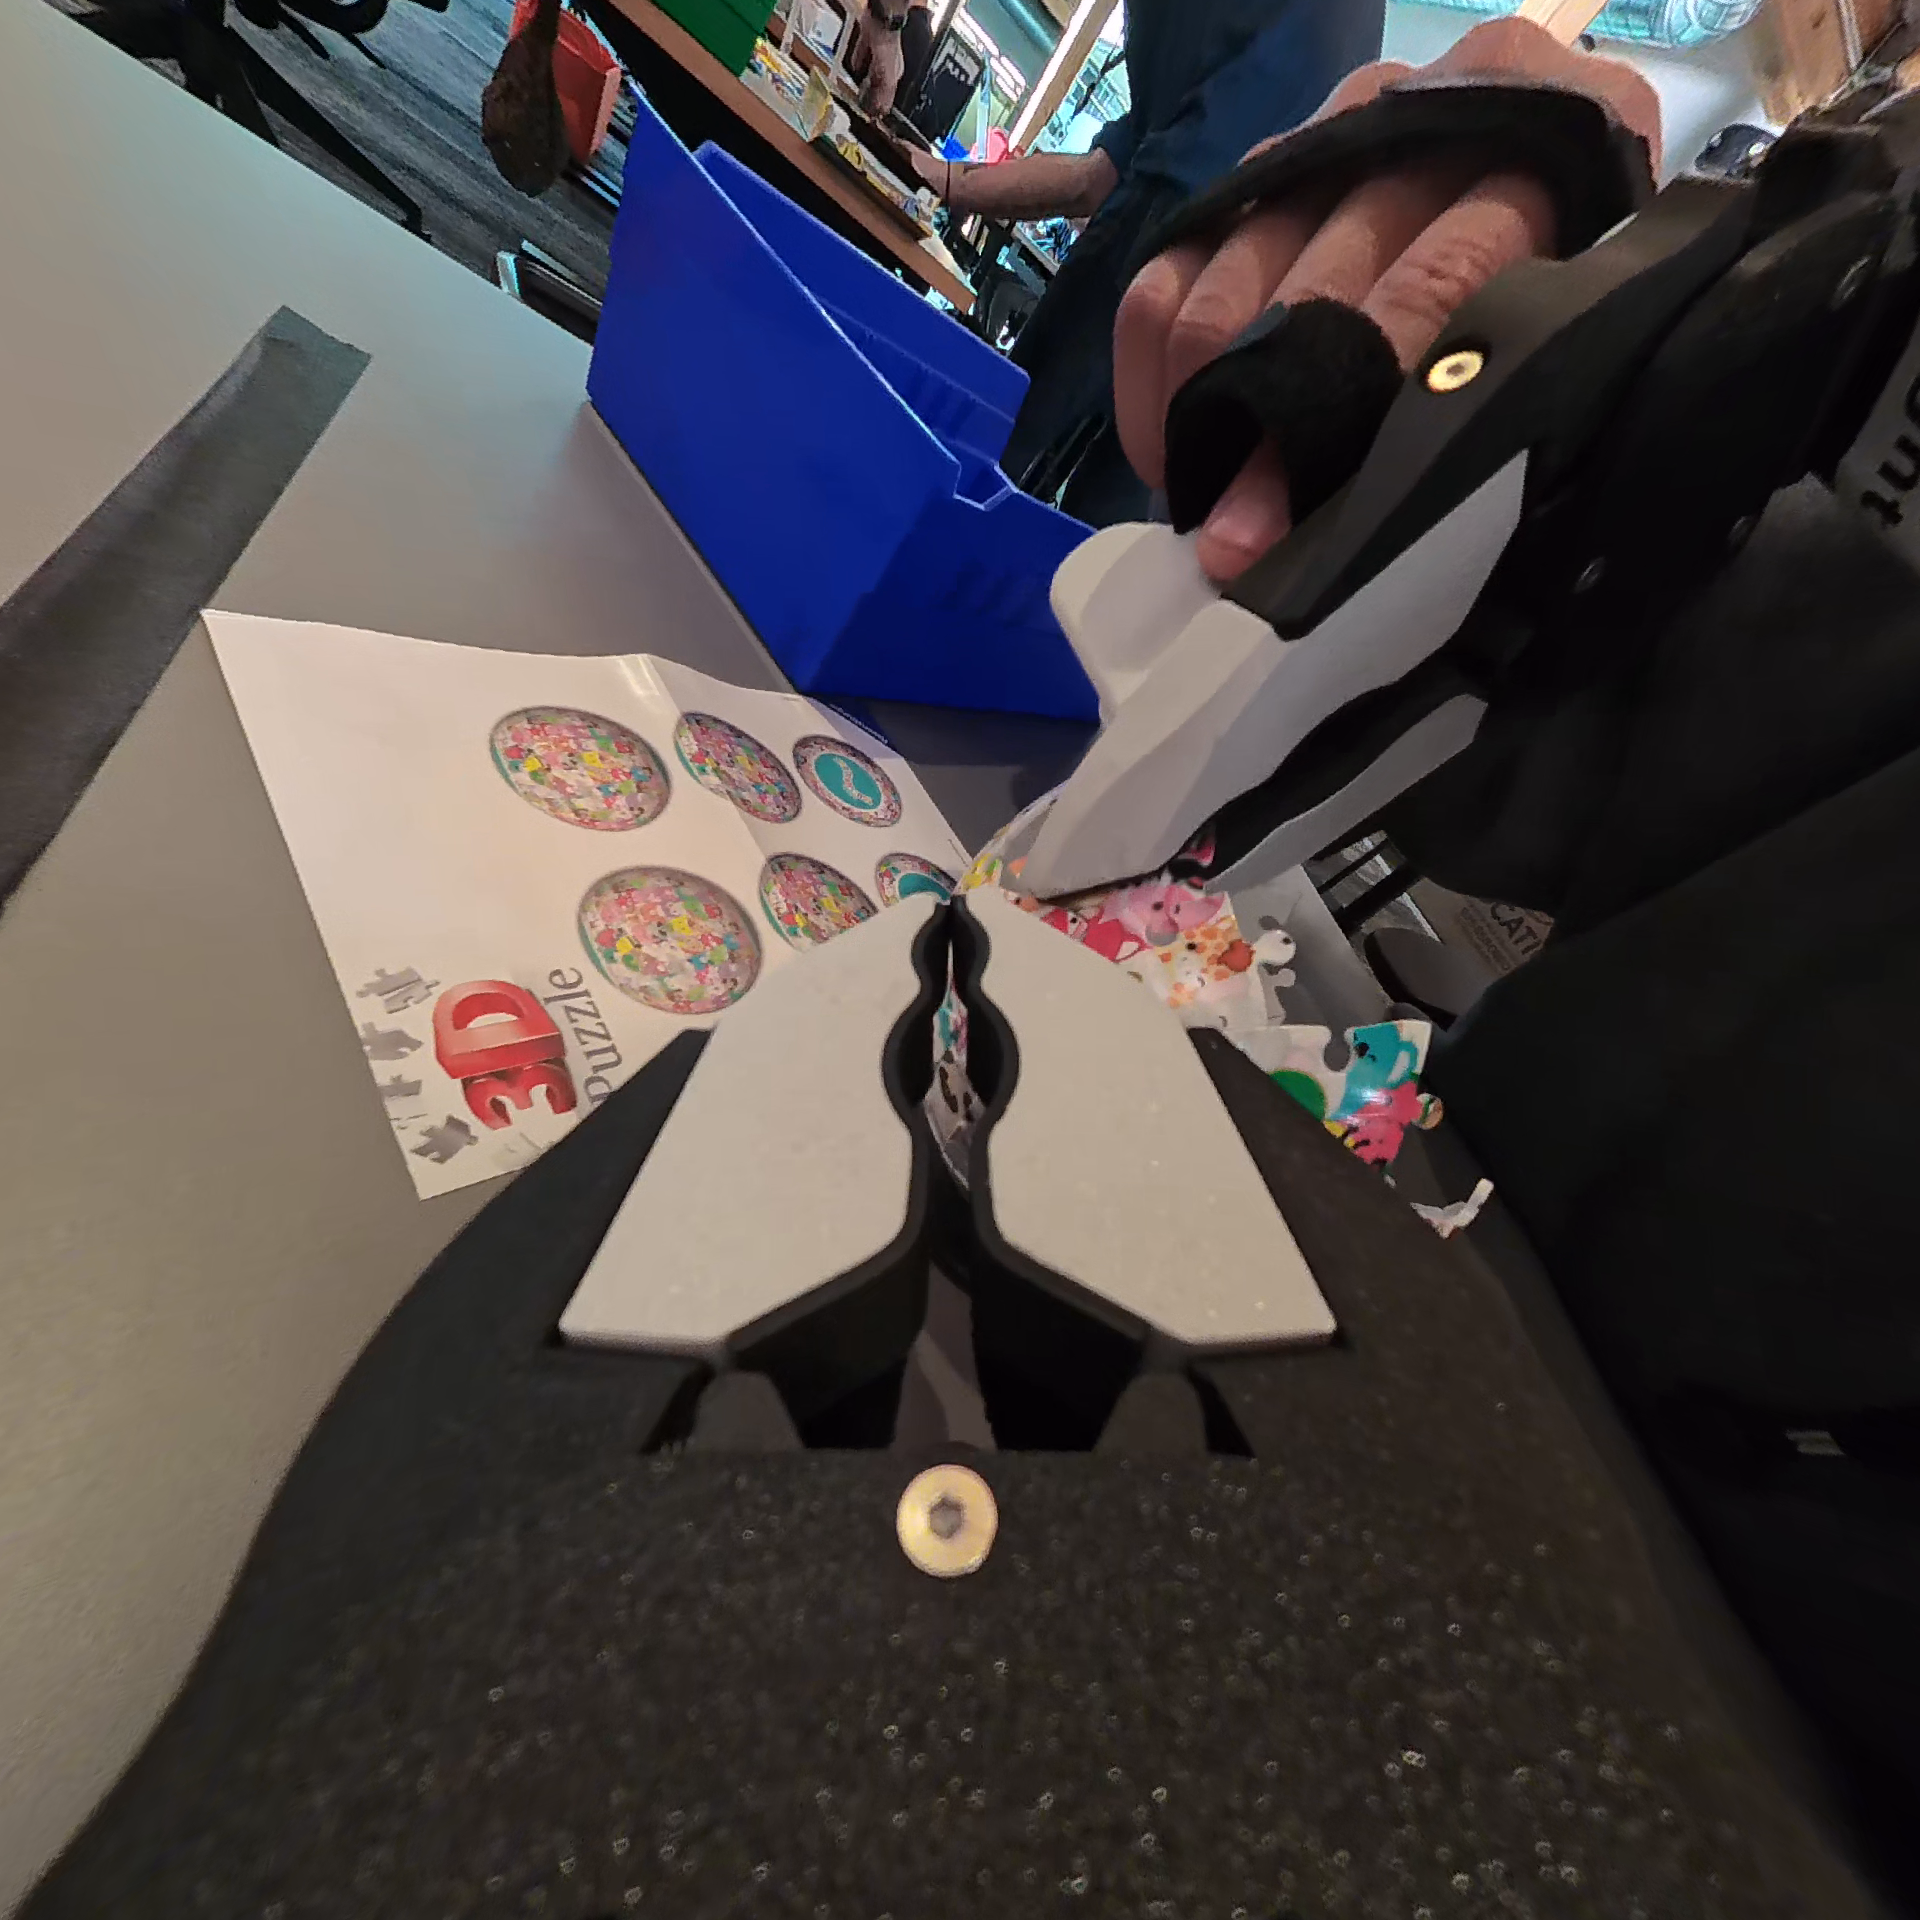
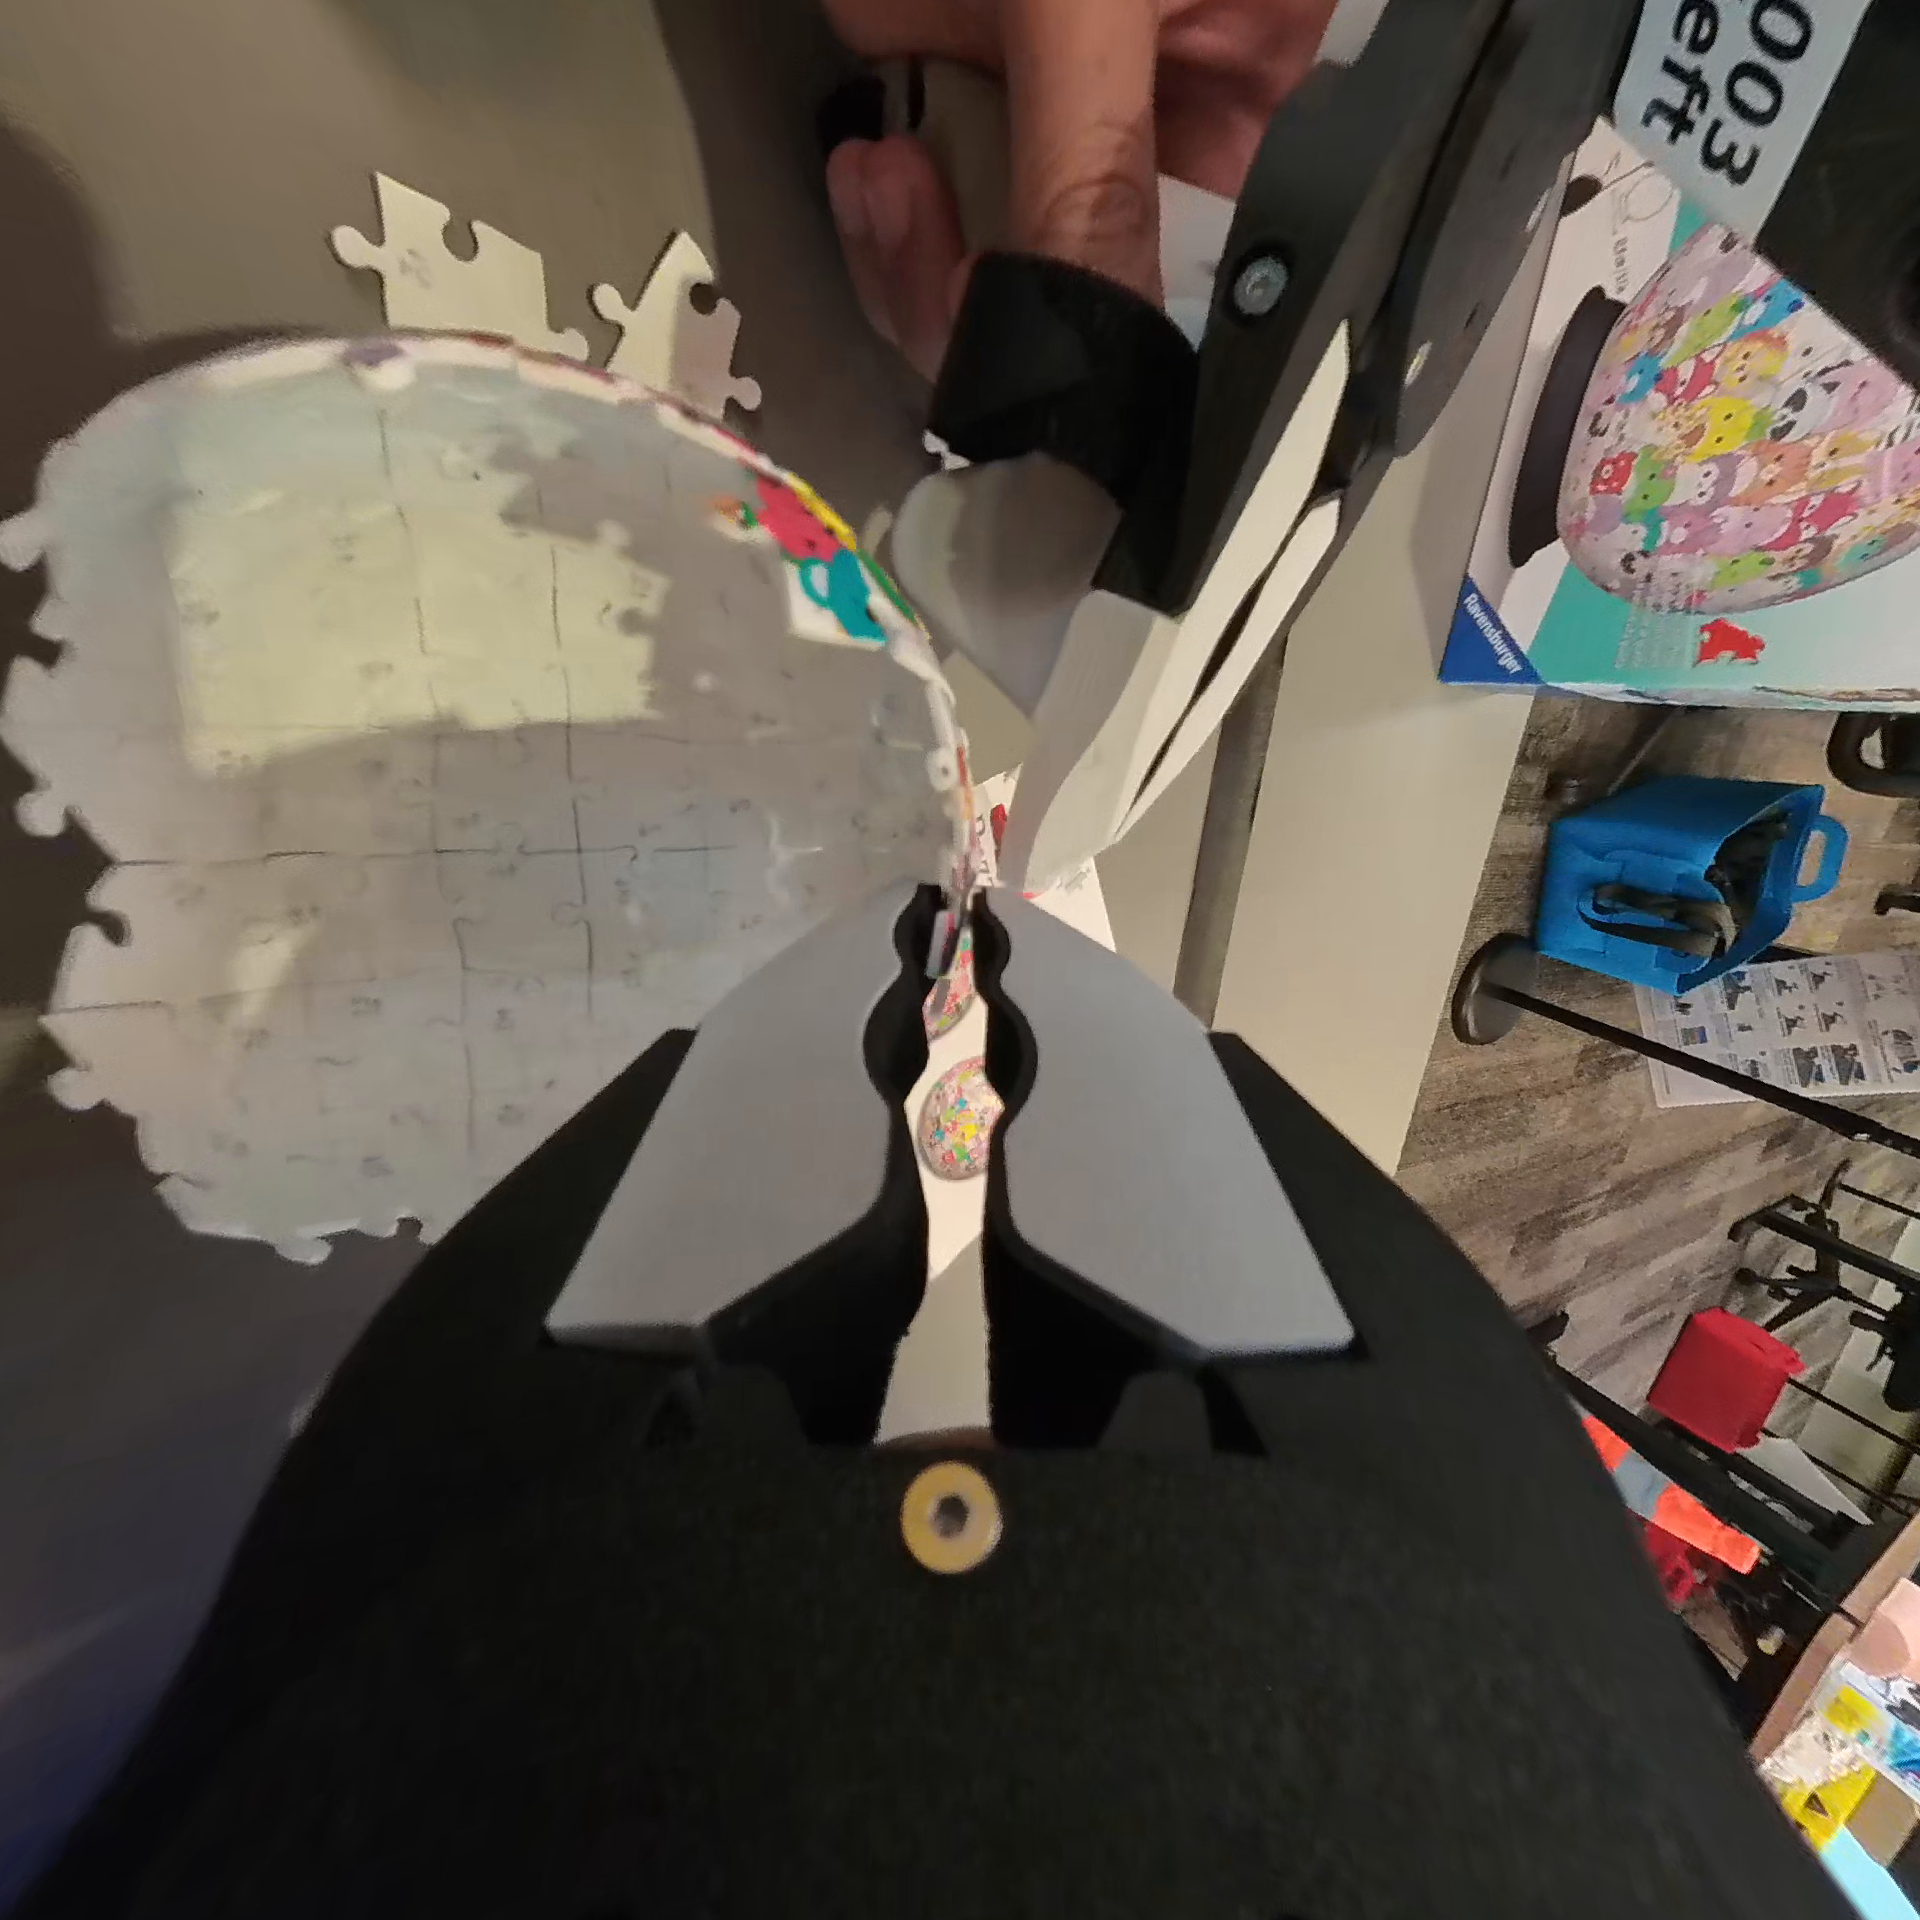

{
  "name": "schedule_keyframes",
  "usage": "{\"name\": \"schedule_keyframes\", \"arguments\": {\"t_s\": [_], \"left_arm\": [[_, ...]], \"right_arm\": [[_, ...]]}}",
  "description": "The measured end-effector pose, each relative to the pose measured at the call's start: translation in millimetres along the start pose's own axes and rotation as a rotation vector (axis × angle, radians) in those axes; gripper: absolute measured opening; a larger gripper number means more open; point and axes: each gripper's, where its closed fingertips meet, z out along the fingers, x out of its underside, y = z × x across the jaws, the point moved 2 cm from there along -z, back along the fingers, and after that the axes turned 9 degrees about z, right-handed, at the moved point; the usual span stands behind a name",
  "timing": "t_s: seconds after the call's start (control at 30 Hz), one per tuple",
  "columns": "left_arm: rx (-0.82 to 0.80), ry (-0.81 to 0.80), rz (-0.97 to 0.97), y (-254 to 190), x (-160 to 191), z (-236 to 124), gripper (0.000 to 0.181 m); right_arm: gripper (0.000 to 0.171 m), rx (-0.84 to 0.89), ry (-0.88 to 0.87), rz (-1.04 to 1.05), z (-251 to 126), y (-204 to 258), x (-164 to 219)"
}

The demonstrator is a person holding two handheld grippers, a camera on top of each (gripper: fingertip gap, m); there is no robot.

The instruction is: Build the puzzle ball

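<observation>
We see grey bench, largest, carrying blue bin and white instruction sheet. Puzzle ball, half-built curved shell, held above bench between both claws; pale blank inside faces right wrist camera, knobbed edge ragged, colourful cartoon print on outer face. Long axis: we cannot tell. Right claw pinched shut on shell rim. Left claw clamped on same rim, fingers nearly meeting. Loose puzzle pieces behind shell.
</observation>
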Motion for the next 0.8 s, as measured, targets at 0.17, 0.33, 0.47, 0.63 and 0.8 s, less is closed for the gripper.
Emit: {"name": "schedule_keyframes", "arguments": {"t_s": [0.17,0.33,0.47,0.63,0.8], "left_arm": [[0.003,0.000,-0.002,-0.1,0.2,0.2,0.000],[0.015,0.007,0.001,-1.9,1.1,1.3,0.000],[0.019,0.011,0.004,-2.8,1.5,1.9,0.000],[0.029,0.017,0.006,-4.3,2.3,3.3,0.000],[0.028,0.022,0.007,-4.4,2.9,4.1,0.000]], "right_arm": [[0.005,0.016,-0.039,-0.021,-4.7,0.7,1.8],[0.005,-0.019,-0.123,0.018,-8.2,0.3,2.9],[0.004,-0.020,-0.164,0.028,-9.2,-0.7,2.9],[0.003,0.001,-0.190,0.026,-11.1,-1.3,1.1],[0.003,0.012,-0.195,0.023,-12.3,-0.2,1.2]]}}
